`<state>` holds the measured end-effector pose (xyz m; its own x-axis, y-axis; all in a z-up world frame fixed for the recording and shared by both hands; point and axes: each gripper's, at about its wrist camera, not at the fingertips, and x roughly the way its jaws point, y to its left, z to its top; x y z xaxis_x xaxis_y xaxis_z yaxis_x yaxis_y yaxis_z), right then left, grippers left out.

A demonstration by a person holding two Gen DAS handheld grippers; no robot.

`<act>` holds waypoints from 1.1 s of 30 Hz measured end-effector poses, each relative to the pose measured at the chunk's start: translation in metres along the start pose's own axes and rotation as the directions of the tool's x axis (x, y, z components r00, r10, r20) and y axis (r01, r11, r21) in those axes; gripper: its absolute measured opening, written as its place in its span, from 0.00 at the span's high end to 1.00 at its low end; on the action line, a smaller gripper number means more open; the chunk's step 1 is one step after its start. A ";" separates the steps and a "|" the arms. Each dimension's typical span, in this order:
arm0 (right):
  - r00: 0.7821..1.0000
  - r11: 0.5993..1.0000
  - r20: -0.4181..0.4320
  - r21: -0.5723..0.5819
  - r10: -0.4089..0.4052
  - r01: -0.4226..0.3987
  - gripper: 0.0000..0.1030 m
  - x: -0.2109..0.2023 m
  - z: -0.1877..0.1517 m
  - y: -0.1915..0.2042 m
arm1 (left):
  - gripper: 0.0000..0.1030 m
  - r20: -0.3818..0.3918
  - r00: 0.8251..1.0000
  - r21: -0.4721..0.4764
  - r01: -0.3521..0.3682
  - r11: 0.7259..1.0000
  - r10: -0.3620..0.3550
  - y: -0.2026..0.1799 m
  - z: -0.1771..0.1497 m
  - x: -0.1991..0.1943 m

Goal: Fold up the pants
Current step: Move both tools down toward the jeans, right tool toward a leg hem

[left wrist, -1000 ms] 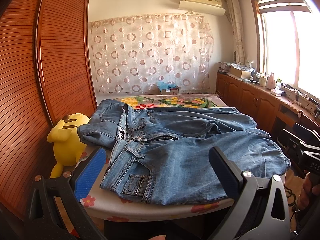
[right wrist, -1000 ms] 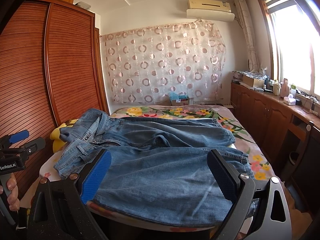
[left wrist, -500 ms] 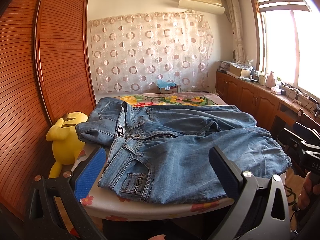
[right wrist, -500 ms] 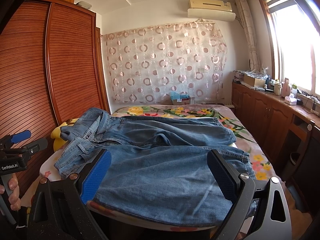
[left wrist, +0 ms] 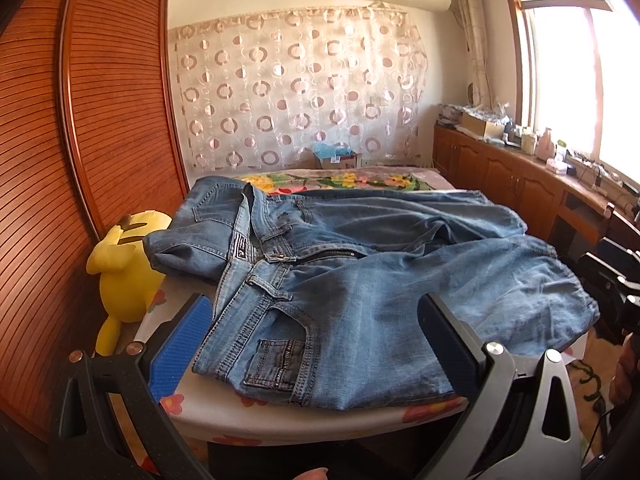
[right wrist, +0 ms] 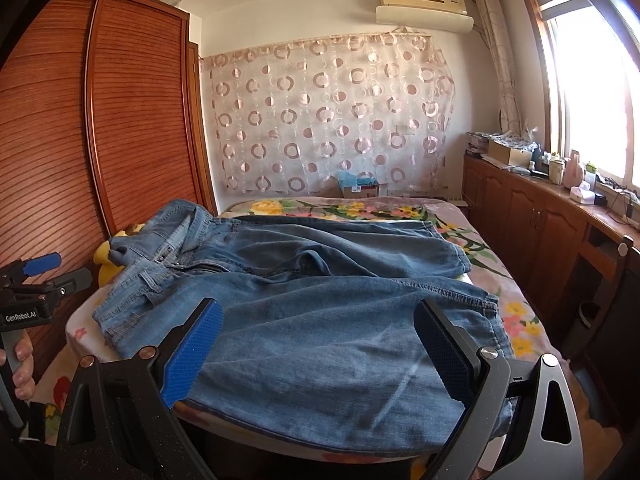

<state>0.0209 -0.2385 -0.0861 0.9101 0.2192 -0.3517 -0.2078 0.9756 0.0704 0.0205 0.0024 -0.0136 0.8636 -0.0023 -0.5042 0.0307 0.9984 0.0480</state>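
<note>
Blue denim jeans (left wrist: 360, 280) lie spread across a bed with a floral sheet (left wrist: 224, 412), waistband to the left, legs running right. They also show in the right wrist view (right wrist: 320, 320). My left gripper (left wrist: 312, 340) is open and empty, held in front of the near bed edge by the waistband and front pocket. My right gripper (right wrist: 320, 344) is open and empty, in front of the near leg. The left gripper also shows at the left edge of the right wrist view (right wrist: 36, 280).
A yellow plush toy (left wrist: 124, 264) sits between the bed and the wooden wardrobe (left wrist: 80, 140) on the left. Wooden cabinets (right wrist: 540, 240) with clutter run under the window on the right. A patterned curtain (right wrist: 328, 120) hangs behind the bed.
Both grippers have shifted slightly; the jeans sit a little lower and closer in both views. Neither gripper has taken hold of anything.
</note>
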 end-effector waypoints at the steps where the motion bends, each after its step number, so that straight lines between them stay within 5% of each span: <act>1: 1.000 1.000 -0.005 -0.001 -0.003 0.003 0.06 0.002 0.000 -0.001 | 0.00 -0.009 1.000 0.004 0.000 1.000 0.000 0.001 -0.001 0.004; 16: 0.992 0.998 -0.109 -0.027 -0.064 0.061 0.10 0.027 0.001 -0.023 | 0.00 -0.114 0.993 0.031 0.042 0.999 -0.038 0.027 -0.011 0.048; 28: 0.968 0.990 -0.210 -0.013 -0.137 0.137 0.21 0.015 0.002 -0.052 | 0.00 -0.220 0.975 -0.015 -0.032 0.999 0.028 0.098 -0.028 0.076; 33: 0.952 0.987 -0.259 -0.021 -0.161 0.161 0.24 0.007 0.005 -0.055 | 0.11 -0.267 0.964 -0.060 -0.010 0.998 -0.007 0.117 -0.039 0.090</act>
<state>0.0406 -0.2908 -0.0875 0.8075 0.0494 -0.5878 -0.0663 0.9978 -0.0072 0.0825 0.1211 -0.0866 0.6973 0.0063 -0.7168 -0.0079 1.0000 0.0011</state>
